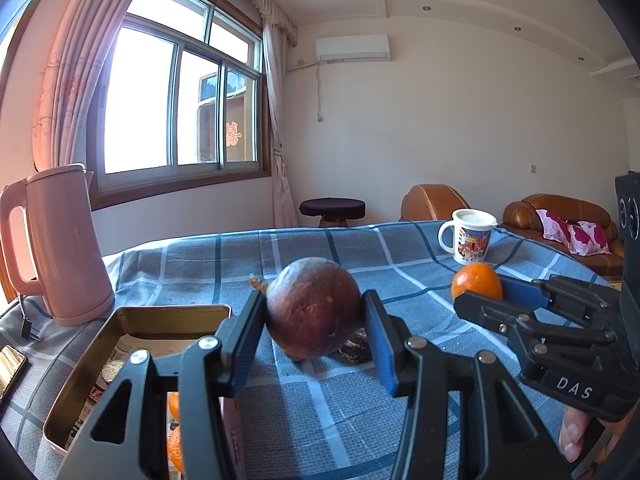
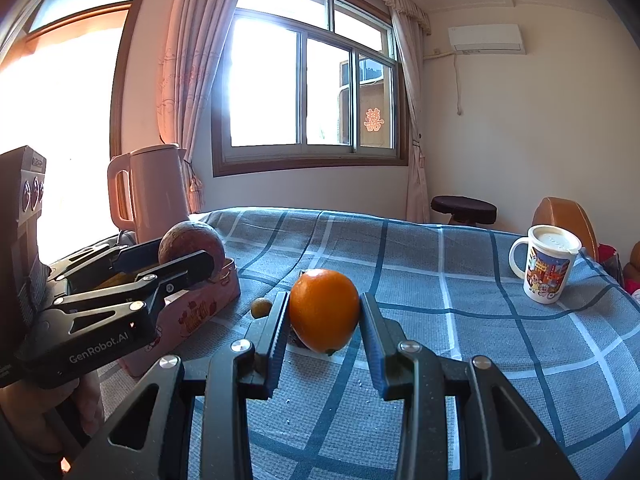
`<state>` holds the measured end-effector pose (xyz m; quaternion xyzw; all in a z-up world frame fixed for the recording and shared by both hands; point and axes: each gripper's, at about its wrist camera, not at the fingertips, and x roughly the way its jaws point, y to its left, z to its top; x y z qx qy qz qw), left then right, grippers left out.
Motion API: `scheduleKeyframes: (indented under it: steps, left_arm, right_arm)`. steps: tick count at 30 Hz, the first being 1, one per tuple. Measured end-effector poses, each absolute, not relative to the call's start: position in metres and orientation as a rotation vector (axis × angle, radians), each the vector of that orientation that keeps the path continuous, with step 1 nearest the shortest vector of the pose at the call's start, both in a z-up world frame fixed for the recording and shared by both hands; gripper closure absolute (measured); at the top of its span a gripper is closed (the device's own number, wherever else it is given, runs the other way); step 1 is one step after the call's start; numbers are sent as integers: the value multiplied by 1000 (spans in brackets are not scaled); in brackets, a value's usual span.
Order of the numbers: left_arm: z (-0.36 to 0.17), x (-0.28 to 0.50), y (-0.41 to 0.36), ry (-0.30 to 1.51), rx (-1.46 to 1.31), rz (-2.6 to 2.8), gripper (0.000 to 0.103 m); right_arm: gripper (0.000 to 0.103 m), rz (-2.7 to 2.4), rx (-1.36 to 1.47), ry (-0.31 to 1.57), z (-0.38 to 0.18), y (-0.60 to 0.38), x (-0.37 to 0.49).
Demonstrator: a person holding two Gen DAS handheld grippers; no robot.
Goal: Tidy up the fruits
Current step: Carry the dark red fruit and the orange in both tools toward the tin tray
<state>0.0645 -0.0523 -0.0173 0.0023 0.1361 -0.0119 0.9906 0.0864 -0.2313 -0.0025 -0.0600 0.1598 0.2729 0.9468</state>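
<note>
My left gripper (image 1: 314, 320) is shut on a brown-purple round fruit (image 1: 314, 314) and holds it above the checked cloth, just right of an open metal tin (image 1: 132, 322). The same fruit (image 2: 192, 250) and left gripper (image 2: 200, 258) show in the right wrist view, over the pink tin (image 2: 200, 308). My right gripper (image 2: 324, 312) is shut on an orange (image 2: 324, 310) and holds it above the cloth. The orange (image 1: 476, 282) and right gripper (image 1: 478, 292) also show in the left wrist view at right. Orange fruits (image 1: 175, 436) lie below the tin.
A pink kettle (image 1: 66, 244) stands left of the tin. A lidded cartoon mug (image 1: 470, 240) stands at the far right of the table. A small yellowish fruit (image 2: 261, 307) and a dark object (image 1: 356, 346) lie on the blue checked cloth (image 2: 440, 280). A phone (image 1: 10, 368) lies at the left edge.
</note>
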Motion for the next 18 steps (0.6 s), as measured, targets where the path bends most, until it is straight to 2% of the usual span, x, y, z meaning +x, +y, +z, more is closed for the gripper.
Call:
scheduleKeyframes:
  steps: [18]
  left_arm:
    - [-17, 61, -47, 275, -4, -19, 52]
  right_arm:
    - [66, 562, -174, 323, -3, -221, 86]
